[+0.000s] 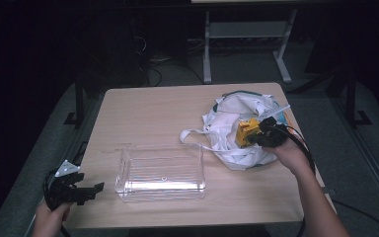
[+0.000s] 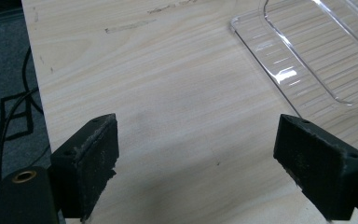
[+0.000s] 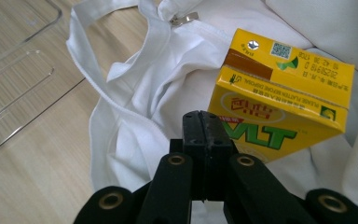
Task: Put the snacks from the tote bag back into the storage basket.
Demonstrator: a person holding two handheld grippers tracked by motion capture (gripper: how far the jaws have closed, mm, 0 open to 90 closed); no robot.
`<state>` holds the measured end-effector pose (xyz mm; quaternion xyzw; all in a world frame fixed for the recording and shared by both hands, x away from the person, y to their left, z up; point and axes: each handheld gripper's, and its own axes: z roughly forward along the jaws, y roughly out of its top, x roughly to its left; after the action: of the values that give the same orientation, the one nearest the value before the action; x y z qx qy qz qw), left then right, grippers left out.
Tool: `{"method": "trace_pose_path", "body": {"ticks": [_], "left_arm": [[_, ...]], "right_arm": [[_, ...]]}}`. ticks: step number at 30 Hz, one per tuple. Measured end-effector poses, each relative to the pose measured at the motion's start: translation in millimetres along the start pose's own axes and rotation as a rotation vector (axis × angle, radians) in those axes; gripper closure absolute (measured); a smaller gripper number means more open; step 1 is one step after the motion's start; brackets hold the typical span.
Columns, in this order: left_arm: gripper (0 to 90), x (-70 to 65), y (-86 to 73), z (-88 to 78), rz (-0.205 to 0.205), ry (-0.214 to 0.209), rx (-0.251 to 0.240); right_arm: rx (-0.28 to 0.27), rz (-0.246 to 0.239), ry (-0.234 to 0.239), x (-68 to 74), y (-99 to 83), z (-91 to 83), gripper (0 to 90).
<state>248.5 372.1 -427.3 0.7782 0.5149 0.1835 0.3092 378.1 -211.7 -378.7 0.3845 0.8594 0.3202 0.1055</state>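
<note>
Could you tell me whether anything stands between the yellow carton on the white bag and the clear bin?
Nothing solid: between the yellow carton and the clear bin lie just the white bag folds, its strap and bare table.

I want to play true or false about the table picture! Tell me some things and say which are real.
1. The left gripper is open over bare table. True.
2. The yellow carton sits inside the clear box. False: it lies on the white bag.
3. The right gripper has its jaws pressed together. True.
4. The clear box is full of toys. False: it looks empty.
5. The white bag lies on the floor. False: it lies on the table.
</note>
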Motion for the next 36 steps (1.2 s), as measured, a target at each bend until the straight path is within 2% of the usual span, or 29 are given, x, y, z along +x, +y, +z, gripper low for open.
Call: {"method": "trace_pose_path", "body": {"ticks": [19, 36], "left_arm": [[13.8, 0.0, 1.1, 2.5, 0.004, -0.009, 0.003], [13.8, -0.8, 1.4, 2.0, 0.008, -0.011, 0.003]], "right_arm": [[0.008, 0.026, -0.004, -8.3, 3.6, 14.0, 89.9], [0.001, 0.027, -0.01, -3.6, 11.2, 20.2, 90.0]]}}
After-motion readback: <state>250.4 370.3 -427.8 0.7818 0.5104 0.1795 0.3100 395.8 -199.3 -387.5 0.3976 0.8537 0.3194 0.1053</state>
